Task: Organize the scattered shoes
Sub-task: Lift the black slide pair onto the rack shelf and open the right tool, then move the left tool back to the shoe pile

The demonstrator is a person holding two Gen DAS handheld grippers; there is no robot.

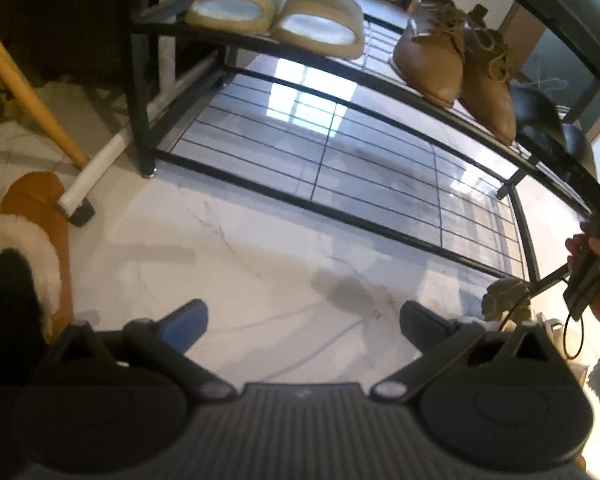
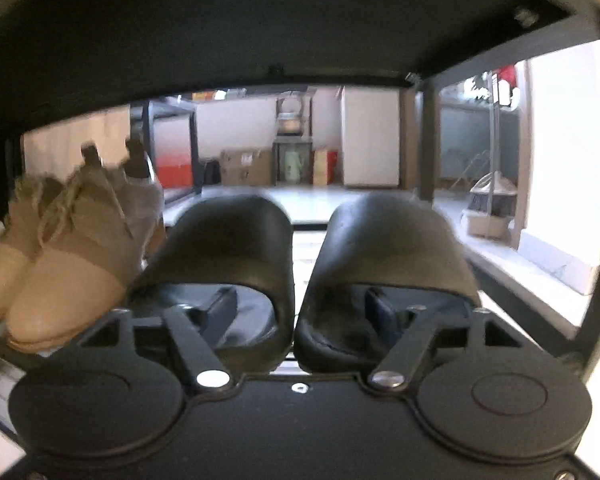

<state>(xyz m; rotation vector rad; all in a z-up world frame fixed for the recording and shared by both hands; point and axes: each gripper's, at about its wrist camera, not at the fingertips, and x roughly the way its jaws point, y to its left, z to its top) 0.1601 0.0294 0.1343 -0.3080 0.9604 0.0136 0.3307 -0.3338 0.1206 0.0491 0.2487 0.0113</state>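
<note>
A black wire shoe rack (image 1: 328, 68) holds a pair of cream slides (image 1: 276, 12), a pair of tan fringed ankle boots (image 1: 456, 64) and black slides (image 1: 540, 116) on its middle shelf. My left gripper (image 1: 300, 320) is open and empty above the white floor in front of the rack. A brown fur-lined slipper (image 1: 40, 232) lies on the floor at far left. In the right wrist view my right gripper (image 2: 302, 312) is open, one finger inside each of the two black slides (image 2: 228, 248) on the shelf, beside the tan boots (image 2: 76, 248).
The rack's lowest wire shelf (image 1: 340, 168) is bare. A wooden leg (image 1: 28, 92) and a white-tipped bar (image 1: 92, 176) stand left of the rack. The shelf above (image 2: 260, 20) hangs close over my right gripper. Boxes and cabinets (image 2: 296, 156) sit behind.
</note>
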